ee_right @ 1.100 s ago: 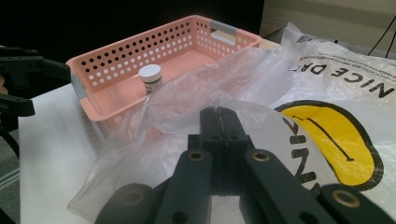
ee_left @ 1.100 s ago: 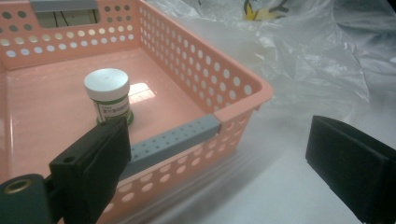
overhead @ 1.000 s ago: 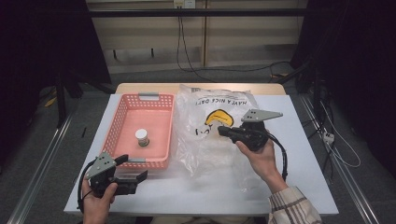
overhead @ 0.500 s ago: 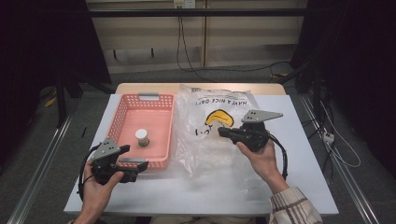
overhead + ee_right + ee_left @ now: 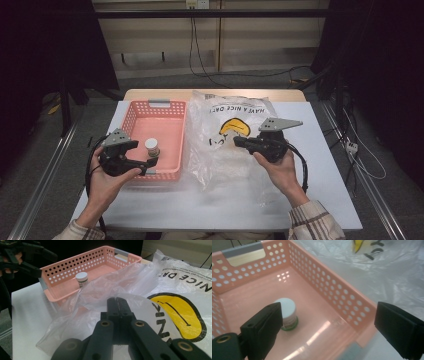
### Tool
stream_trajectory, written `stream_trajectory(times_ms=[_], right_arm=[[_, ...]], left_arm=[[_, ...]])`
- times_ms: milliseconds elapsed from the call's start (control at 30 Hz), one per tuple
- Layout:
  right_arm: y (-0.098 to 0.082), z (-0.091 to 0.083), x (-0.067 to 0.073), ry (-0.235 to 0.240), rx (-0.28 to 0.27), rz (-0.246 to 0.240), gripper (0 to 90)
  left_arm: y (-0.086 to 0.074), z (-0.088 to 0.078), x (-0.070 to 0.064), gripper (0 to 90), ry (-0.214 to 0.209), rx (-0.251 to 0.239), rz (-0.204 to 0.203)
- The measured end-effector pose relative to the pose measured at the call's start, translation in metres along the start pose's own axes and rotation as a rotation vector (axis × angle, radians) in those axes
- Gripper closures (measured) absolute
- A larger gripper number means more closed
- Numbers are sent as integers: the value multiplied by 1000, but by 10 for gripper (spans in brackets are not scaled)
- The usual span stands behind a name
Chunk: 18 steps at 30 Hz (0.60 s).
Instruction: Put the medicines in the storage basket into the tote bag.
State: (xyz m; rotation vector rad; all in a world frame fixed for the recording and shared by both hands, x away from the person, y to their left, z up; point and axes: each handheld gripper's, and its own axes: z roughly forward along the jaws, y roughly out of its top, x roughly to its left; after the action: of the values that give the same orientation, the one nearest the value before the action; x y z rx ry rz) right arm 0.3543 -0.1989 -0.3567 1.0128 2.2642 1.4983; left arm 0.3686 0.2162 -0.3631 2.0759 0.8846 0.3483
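Left claw (image 5: 150, 165) rose over basket (image 5: 131, 120) rim, jaws wide.

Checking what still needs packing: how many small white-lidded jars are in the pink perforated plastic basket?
1. The small white-lidded jar stands upright on the floor of the pink perforated plastic basket, apart from the walls. The crumpled clear plastic bag beside it could hide others.
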Motion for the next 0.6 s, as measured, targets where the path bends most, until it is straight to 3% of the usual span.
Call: stream_trajectory(times_ms=[333, 467, 600], right_arm=[[0, 1, 0, -1, 2, 3, 900], [0, 0, 0, -2, 2, 1, 900], [0, 1, 0, -1, 3, 2, 900]], left_arm=[[15, 26, 25, 116, 18, 103, 7], [14, 38, 29, 116, 57, 128, 8], [18, 47, 28, 126, 49, 155, 21]])
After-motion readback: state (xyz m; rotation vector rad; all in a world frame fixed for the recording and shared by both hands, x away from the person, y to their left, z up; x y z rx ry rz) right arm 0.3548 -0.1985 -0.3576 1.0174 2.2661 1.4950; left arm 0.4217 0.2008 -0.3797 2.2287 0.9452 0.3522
